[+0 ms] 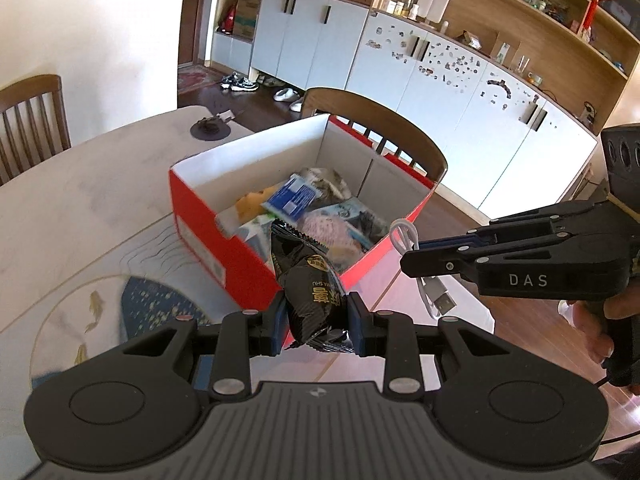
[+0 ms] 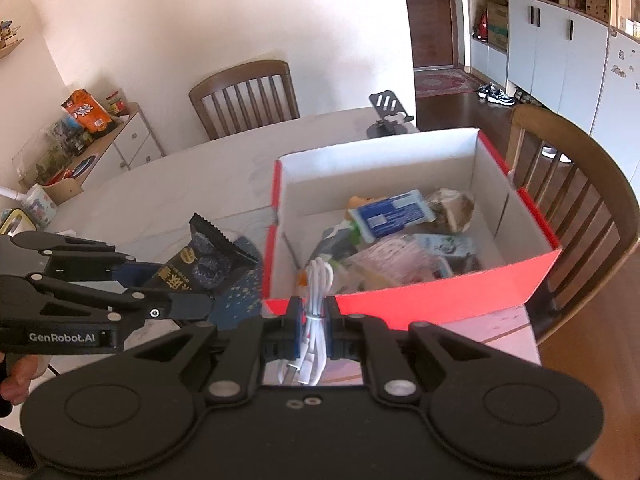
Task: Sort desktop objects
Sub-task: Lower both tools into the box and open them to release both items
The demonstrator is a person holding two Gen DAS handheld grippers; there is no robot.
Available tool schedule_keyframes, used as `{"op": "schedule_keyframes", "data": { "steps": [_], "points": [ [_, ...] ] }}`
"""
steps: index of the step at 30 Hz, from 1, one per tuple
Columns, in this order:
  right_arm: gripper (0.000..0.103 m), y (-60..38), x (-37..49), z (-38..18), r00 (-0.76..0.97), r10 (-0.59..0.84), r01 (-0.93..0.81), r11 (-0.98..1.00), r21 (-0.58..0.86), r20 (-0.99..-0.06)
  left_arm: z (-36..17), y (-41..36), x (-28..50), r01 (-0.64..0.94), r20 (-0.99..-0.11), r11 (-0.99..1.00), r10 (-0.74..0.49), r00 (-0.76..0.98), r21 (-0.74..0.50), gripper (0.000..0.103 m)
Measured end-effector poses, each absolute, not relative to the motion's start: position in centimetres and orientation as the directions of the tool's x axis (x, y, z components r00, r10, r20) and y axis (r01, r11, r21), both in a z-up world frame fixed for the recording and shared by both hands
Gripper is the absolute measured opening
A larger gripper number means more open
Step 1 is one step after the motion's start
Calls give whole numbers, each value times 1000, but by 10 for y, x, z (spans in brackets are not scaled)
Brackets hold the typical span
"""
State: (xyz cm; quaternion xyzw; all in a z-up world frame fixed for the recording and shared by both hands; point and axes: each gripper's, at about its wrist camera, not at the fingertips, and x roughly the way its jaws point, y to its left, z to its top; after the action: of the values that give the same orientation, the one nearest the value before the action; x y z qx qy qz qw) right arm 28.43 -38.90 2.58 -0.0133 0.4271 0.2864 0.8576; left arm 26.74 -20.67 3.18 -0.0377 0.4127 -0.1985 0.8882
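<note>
The left gripper (image 1: 318, 312) clamps a crinkly black foil snack packet (image 1: 310, 280); the right gripper (image 2: 312, 314) pinches a coiled white USB cable (image 2: 316, 300), an open red cardboard box (image 2: 440, 300) just ahead of both.

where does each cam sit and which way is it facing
Left wrist: on the left gripper, facing down at the red box; jaws hold a black snack packet; right gripper alongside.
Right wrist: on the right gripper, same box; jaws hold a white cable; left gripper alongside.
Shared: box, packet, cable.
</note>
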Motion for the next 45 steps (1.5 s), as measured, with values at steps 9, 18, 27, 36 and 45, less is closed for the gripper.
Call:
{"op": "schedule_keyframes", "data": {
  "steps": [9, 18, 27, 36, 45],
  "points": [
    [10, -408, 316, 29, 474, 475, -500, 838, 218, -741, 30, -235, 299, 344, -735, 912, -389, 555, -223, 30],
    [10, -424, 354, 26, 494, 447, -486, 853, 190, -746, 25, -253, 336, 340, -755, 920, -363, 545, -197, 30],
    [10, -432, 394, 8, 486, 418, -463, 868, 179, -767, 9, -262, 375, 335, -789, 922, -349, 505, -193, 30],
    [10, -432, 423, -16, 450, 411, -450, 871, 196, -793, -5, -268, 403, 314, -811, 934, -313, 494, -169, 30],
    [10, -427, 440, -43, 402, 398, -436, 875, 210, -825, -20, -277, 417, 330, -832, 935, -285, 476, -131, 30]
  ]
}}
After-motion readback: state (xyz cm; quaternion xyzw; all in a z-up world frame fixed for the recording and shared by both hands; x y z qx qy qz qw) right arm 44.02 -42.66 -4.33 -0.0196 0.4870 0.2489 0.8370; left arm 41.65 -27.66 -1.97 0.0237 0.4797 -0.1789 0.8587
